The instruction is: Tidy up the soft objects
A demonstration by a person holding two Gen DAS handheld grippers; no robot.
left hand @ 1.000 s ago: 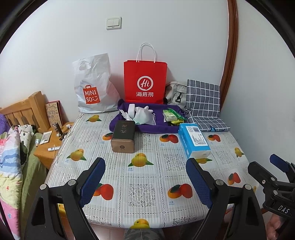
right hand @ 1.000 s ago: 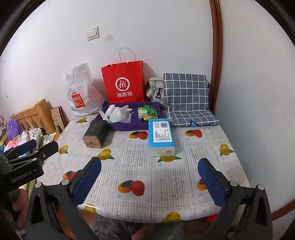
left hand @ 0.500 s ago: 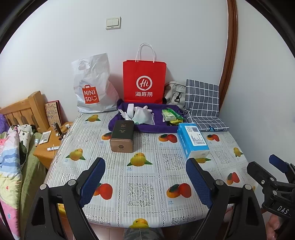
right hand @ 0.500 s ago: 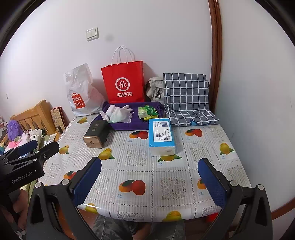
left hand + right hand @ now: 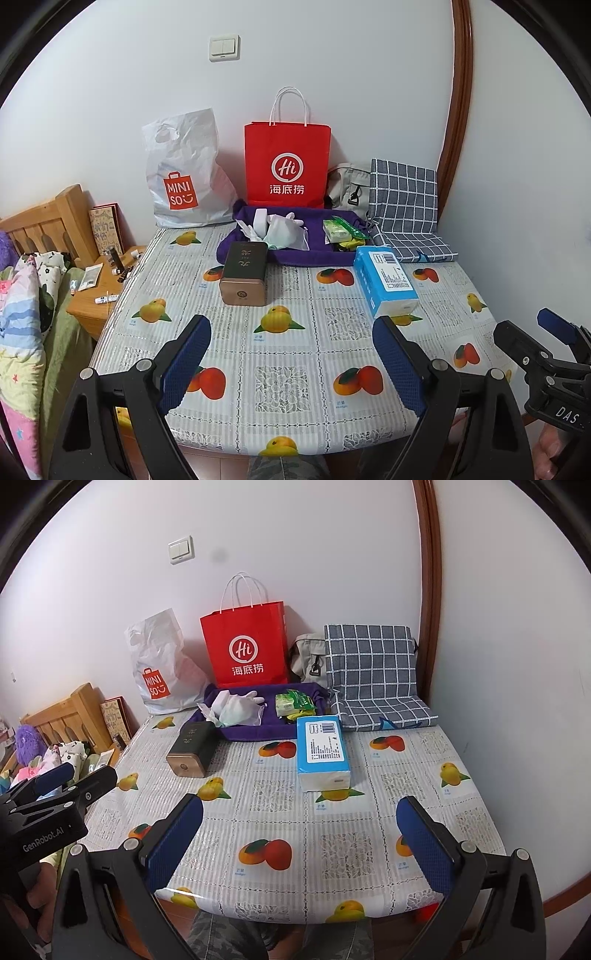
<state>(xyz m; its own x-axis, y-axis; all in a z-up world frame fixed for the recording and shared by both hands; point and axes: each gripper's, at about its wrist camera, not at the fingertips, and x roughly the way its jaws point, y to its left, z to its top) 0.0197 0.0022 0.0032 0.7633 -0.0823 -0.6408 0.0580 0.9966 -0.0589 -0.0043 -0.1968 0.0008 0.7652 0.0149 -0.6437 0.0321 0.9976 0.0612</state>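
Soft things are sitting at the tabletop's (image 5: 236,354) far side: white gloves (image 5: 284,230) and green packets (image 5: 338,229) on a purple cloth (image 5: 314,254), a blue tissue pack (image 5: 323,751) just in front. Both hand-held grippers, left (image 5: 291,360) and right (image 5: 299,834), are hovering released and empty over the near edge (probably sizing things up), with open room ahead.

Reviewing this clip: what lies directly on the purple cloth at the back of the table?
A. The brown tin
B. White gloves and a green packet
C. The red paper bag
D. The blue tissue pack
B: white gloves and a green packet lie on the purple cloth; the other things sit off it.
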